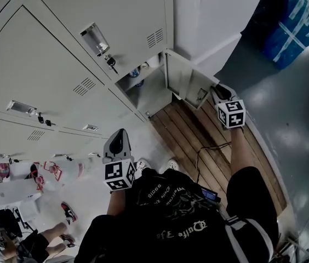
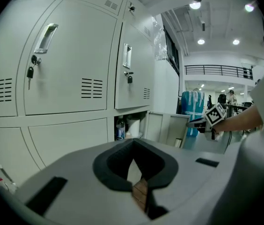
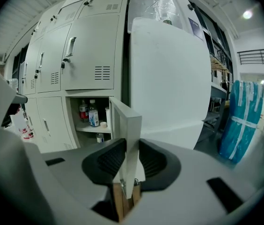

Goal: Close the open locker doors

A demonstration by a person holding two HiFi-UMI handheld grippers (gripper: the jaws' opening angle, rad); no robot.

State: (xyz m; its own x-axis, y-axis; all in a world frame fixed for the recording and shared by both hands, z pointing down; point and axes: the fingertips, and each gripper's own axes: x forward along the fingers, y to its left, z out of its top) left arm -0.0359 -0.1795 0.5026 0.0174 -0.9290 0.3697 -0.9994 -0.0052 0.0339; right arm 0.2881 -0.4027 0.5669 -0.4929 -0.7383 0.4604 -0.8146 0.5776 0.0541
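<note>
I find the right gripper (image 1: 219,91) clamped on the free edge of the open locker door (image 1: 183,80), one pad against each face. The door stands swung well out from its compartment (image 1: 146,92), which is in the lower row at the right end of the locker bank (image 1: 50,75), beside a white wall (image 1: 209,15). Bottles (image 3: 89,112) stand on the compartment's shelf. The left gripper (image 1: 119,138) hangs clear of the lockers, its jaws pressed together on nothing.
</note>
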